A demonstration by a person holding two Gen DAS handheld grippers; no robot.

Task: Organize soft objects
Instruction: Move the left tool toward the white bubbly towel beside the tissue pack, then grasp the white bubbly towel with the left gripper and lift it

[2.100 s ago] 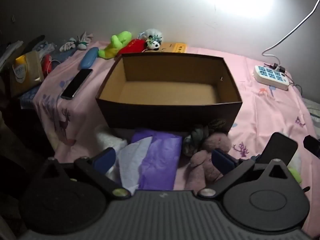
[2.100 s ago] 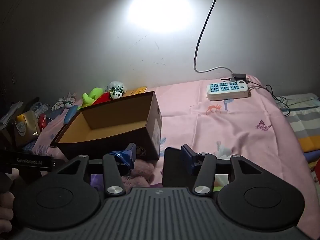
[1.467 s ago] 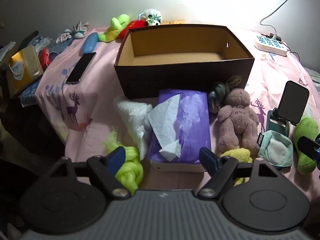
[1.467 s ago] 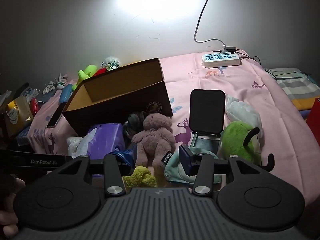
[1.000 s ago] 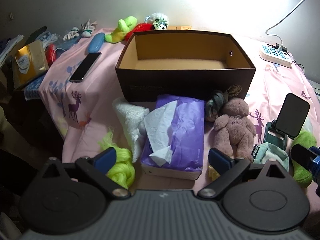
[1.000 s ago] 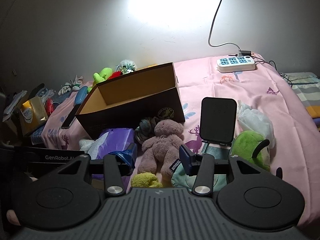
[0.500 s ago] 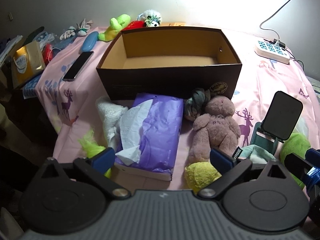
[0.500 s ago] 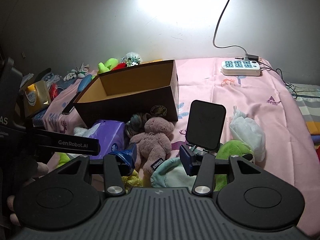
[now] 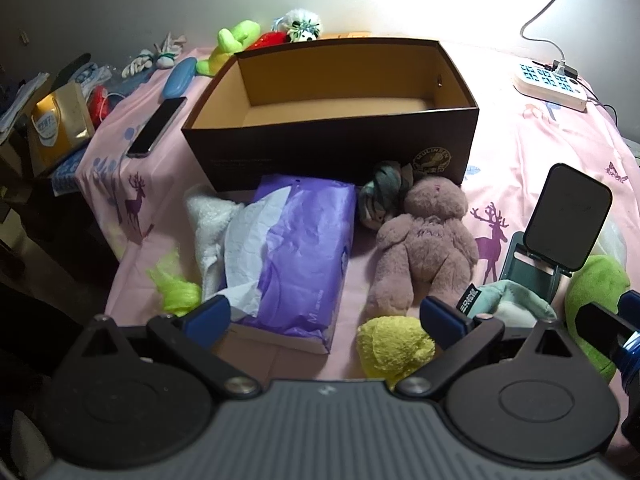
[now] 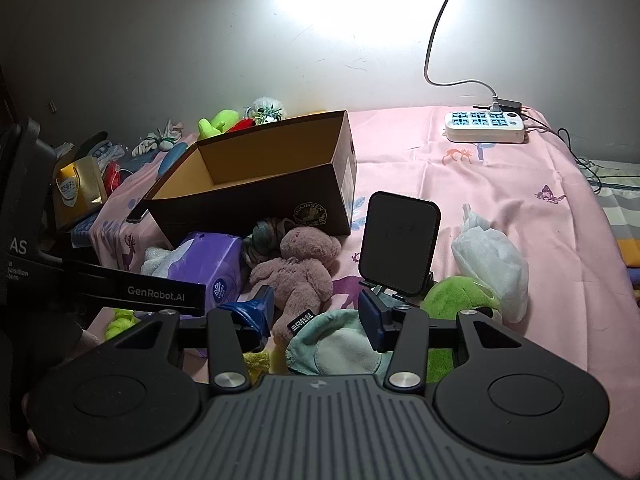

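The left hand-held gripper [image 9: 324, 314] hangs with its jaws spread wide and nothing between them, low over the near edge of the bed [image 9: 532, 160]. The right hand-held gripper [image 10: 316, 312] is likewise open and empty, its jaws set narrower.

Straight ahead of the left one, between its fingertips, lie the purple tissue pack [image 9: 296, 252] and a yellow plush [image 9: 394, 344]; the yellow plush sits just beside the right fingertip. Just beyond is the pink bear [image 9: 424, 240], lying face up with its head toward the box [image 9: 332, 148] and its feet toward the grippers, so its long axis runs away from the camera. In the right wrist view the bear [image 10: 298, 268] lies just ahead and slightly left of centre, with a teal plush [image 10: 340, 344] directly between the jaws. I judge the right gripper the nearer to the teal plush, the left the better placed for the bear and yellow plush.

The bear looks fluffy and limp, likely to give under a pinch. The box stands open and empty just behind the pile, touching or almost touching the bear's head. A black stand [image 10: 400, 244] rises just right of the bear; a green plush [image 10: 456, 300] lies beside it.
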